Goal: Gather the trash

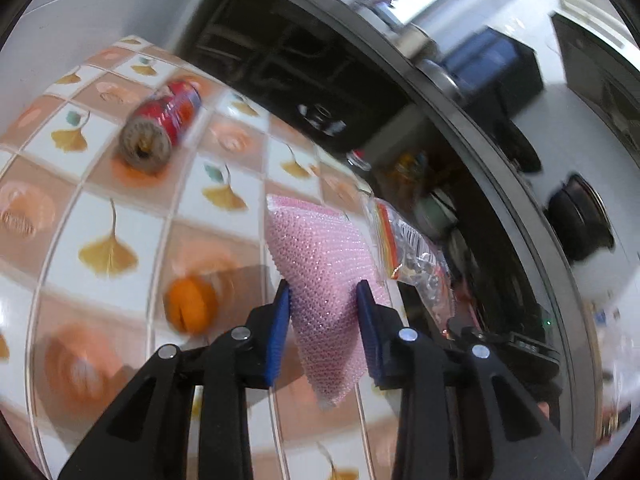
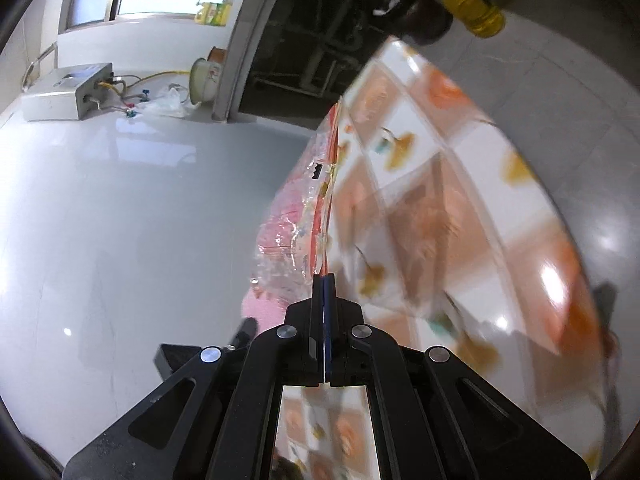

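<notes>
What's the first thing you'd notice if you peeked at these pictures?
A sparkly pink scrubbing pad is squeezed in the left gripper above the ginkgo-leaf tablecloth. The right gripper pinches a crinkly clear wrapper at the table's edge. A red can lies tipped over near the table's far side, and an orange sits closer.

Pink sponge (image 1: 320, 264); red can (image 1: 164, 122); orange, perhaps fruit (image 1: 192, 306); leaf-patterned tablecloth (image 1: 120, 216).

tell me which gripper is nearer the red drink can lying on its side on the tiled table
Left. The left gripper, shut on a pink scouring sponge, is over the table with the can ahead. The right gripper holds a clear wrapper beside the table edge; no can in its view.
</notes>
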A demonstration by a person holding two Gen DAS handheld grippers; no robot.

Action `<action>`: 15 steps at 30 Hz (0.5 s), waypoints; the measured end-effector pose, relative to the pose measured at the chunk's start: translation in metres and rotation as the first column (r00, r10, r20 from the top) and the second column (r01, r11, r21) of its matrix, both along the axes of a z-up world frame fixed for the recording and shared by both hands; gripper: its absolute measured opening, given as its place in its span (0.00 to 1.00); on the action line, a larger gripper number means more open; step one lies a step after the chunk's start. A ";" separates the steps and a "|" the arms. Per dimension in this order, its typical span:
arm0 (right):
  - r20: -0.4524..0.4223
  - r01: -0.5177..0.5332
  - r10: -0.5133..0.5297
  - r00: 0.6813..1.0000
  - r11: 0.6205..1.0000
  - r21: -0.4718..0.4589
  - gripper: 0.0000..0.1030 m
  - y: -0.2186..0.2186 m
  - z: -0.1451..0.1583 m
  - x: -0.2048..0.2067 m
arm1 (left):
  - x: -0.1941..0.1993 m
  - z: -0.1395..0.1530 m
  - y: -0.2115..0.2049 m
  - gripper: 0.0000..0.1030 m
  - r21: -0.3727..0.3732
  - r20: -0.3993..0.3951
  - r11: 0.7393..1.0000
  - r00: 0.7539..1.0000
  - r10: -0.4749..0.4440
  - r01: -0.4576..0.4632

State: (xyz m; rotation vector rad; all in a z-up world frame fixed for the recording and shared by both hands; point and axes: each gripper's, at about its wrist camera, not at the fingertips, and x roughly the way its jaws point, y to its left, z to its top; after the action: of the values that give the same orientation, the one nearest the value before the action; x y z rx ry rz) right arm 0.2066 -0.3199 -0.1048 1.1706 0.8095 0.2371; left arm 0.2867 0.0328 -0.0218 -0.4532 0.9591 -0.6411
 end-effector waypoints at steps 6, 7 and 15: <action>-0.077 0.029 -0.026 0.997 0.999 0.043 0.00 0.005 -0.028 -0.079 | -0.060 -0.019 0.008 0.30 -0.023 -0.059 0.995 0.994 -0.095 0.094; -0.090 0.038 -0.033 0.995 0.998 0.055 0.00 0.005 -0.031 -0.088 | -0.071 -0.023 0.007 0.30 -0.015 -0.067 0.993 0.990 -0.120 0.119; -0.108 0.089 -0.082 0.991 0.994 0.059 0.00 0.011 -0.046 -0.132 | -0.105 -0.043 0.007 0.31 0.081 -0.126 0.970 0.968 -0.218 0.229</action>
State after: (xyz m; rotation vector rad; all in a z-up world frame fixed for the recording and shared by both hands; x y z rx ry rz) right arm 0.0747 -0.3087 -0.1504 1.2833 0.8464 0.1319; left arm 0.1812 0.0403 -0.0652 -0.3014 1.1570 -0.7758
